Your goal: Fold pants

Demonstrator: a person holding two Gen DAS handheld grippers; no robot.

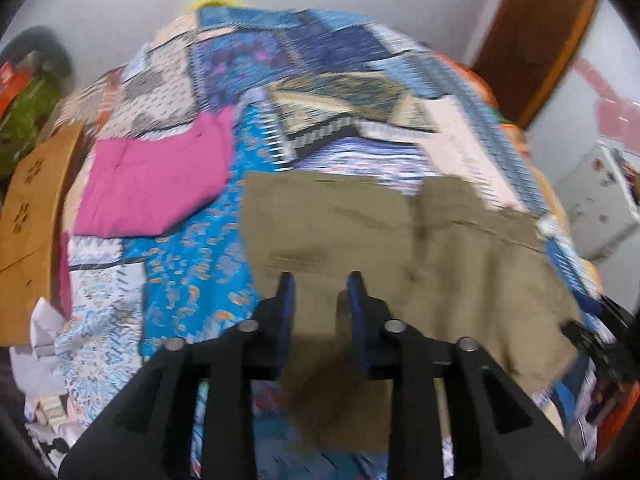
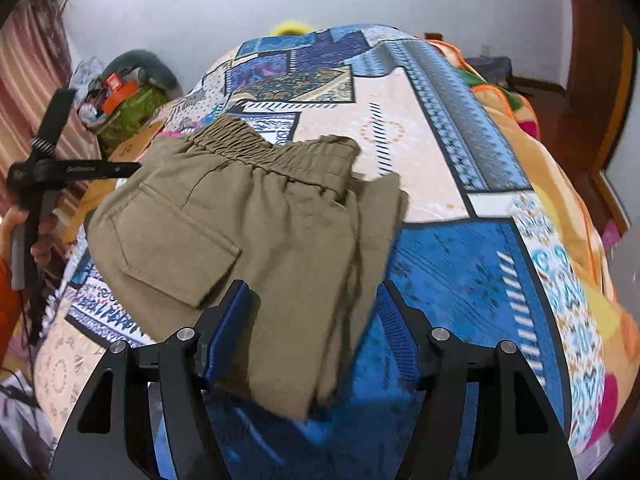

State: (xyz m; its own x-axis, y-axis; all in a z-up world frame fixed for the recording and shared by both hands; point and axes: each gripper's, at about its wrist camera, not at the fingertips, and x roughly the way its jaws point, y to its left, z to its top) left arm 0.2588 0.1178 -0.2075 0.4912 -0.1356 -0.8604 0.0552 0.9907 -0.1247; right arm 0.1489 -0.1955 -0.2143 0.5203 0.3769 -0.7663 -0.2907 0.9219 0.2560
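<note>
Khaki pants (image 2: 248, 220) lie folded on the patchwork bedspread (image 2: 460, 272), elastic waistband (image 2: 272, 152) at the far end and a back pocket (image 2: 176, 248) facing up. My right gripper (image 2: 316, 316) is open and straddles the near end of the pants; the cloth touches the left pad, while bare bedspread shows before the right pad. In the blurred left wrist view my left gripper (image 1: 320, 292) hovers over the pants (image 1: 400, 240) with a narrow gap between its blue pads (image 1: 286, 300). Flat cloth shows through that gap, and nothing is pinched.
A folded pink cloth (image 1: 156, 184) lies on the bed to the left of the pants. A cardboard box (image 1: 32, 232) and clutter (image 2: 124, 100) stand beside the bed's left side. An orange blanket (image 2: 532, 168) runs along the right, with a wooden door (image 1: 532, 40) behind.
</note>
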